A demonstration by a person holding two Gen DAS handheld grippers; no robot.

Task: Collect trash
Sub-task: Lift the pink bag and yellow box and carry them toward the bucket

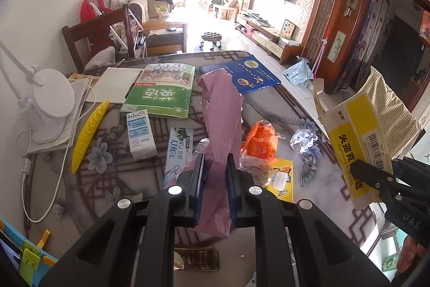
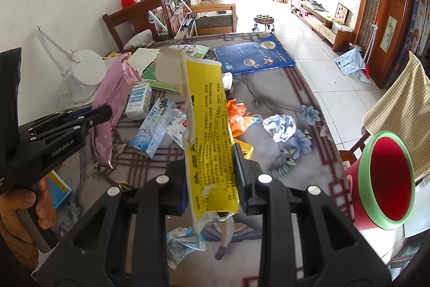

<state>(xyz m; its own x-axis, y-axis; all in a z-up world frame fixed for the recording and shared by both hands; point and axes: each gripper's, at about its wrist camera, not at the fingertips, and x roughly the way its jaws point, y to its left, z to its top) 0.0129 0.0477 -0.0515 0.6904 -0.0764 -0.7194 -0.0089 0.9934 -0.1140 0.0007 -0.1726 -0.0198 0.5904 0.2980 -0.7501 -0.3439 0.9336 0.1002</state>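
Both grippers are up over the cluttered table (image 1: 317, 187), each with a piece of trash pinched in it. The left gripper (image 1: 215, 166) is clenched on a pink bag (image 1: 221, 112): the bag runs up between the two pads, its crumpled top standing above the fingertips and its lower end hanging out below them, clear of the tabletop. From the other side the same bag (image 2: 113, 88) droops from the left gripper (image 2: 103, 110), which a hand (image 2: 29, 206) grips by the handle. The right gripper (image 2: 211, 166) is clamped on a flattened yellow box (image 2: 208, 109); the card stands tall between its pads, torn flaps open at the top, and a ragged end pokes out beneath. Seen from the left, that box (image 1: 360, 131) hangs at the right edge with the right gripper (image 1: 376, 174) biting its lower corner. Still lying on the table are a crumpled foil ball (image 1: 305, 140), an orange wrapper (image 1: 260, 143), a small milk carton (image 1: 140, 135) and a long blue-and-white box (image 1: 178, 152), all near one another and well below both sets of jaws. A red bin (image 2: 387, 179) with a green rim sits off the table's right edge, just beside the right gripper.
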